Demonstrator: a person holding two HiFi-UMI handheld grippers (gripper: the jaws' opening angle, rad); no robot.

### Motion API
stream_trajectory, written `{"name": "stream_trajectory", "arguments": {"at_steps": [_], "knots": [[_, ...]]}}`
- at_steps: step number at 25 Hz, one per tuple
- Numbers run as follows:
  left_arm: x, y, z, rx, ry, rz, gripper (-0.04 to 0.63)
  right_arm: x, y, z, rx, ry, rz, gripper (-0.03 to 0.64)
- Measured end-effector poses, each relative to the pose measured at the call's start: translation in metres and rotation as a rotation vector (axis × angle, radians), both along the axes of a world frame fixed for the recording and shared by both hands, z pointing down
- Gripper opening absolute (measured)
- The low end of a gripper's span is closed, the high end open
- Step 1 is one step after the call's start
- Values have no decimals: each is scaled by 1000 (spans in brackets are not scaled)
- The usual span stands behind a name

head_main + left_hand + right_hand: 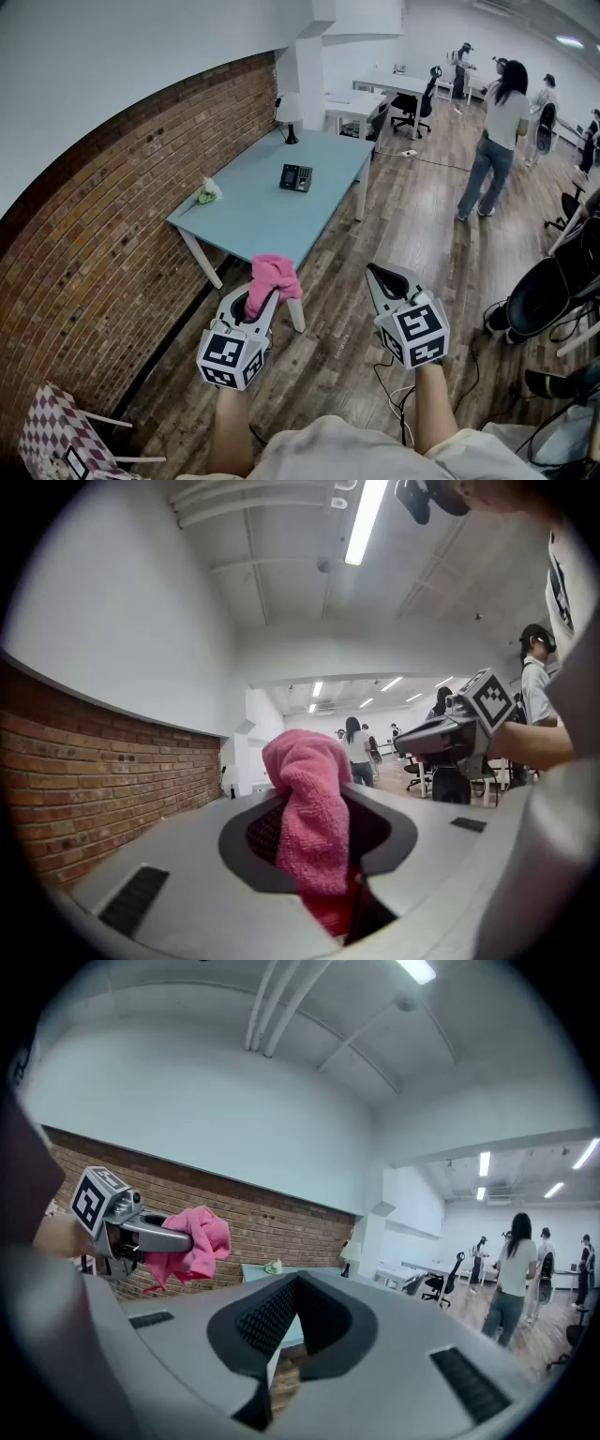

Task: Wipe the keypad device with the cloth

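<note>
Keypad device (296, 177) sits on the pale blue table (246, 221), toward the far right part of the top and well apart from me; I'm standing off the table's near corner, not at it yet. Left gripper (260, 300) is pinching the pink cloth (273, 273): the left gripper view shows the 2 jaws clamped on its lower part, with a loose bunch standing up over the tips. Right gripper (379, 277) is pressed together with nothing in it. Judging by the gap, the wipe hasn't started. Risks from here: 1) the grip is on a small fold only and most of the cloth is free, so it may drag out of the jaws once it rubs on the device; 2) the device looks small and light with nothing pinning it, so a push from 1 side may just slide it across the top, possibly toward the edge, and the right gripper would have to brace it; 3) hard jaw tips could hit keys or screen if the bunch folds aside; 4) cable (436, 162) on the wood floor by the table's far right leg is a trip hazard if I go round that side. White-green crumpled thing (207, 192) at the wall-side edge and lamp (289, 114) at the far end look clear of the wipe path.
</note>
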State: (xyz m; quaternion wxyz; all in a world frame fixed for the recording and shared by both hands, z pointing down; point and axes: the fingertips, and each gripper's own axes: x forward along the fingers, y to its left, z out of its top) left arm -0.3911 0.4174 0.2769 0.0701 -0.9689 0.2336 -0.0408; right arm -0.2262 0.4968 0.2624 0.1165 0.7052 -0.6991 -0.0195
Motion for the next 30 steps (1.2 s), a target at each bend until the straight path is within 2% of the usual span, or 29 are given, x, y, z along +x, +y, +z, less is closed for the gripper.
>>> {"name": "stream_trajectory", "arguments": {"at_steps": [22,30], "knots": [[74,29,29,-36,-43,-5,147,57,17,34,0,-95,-51,10],[107,-14,45,-39,-61,-27,147,110,-18,48,-7,-107,-36,9]]}}
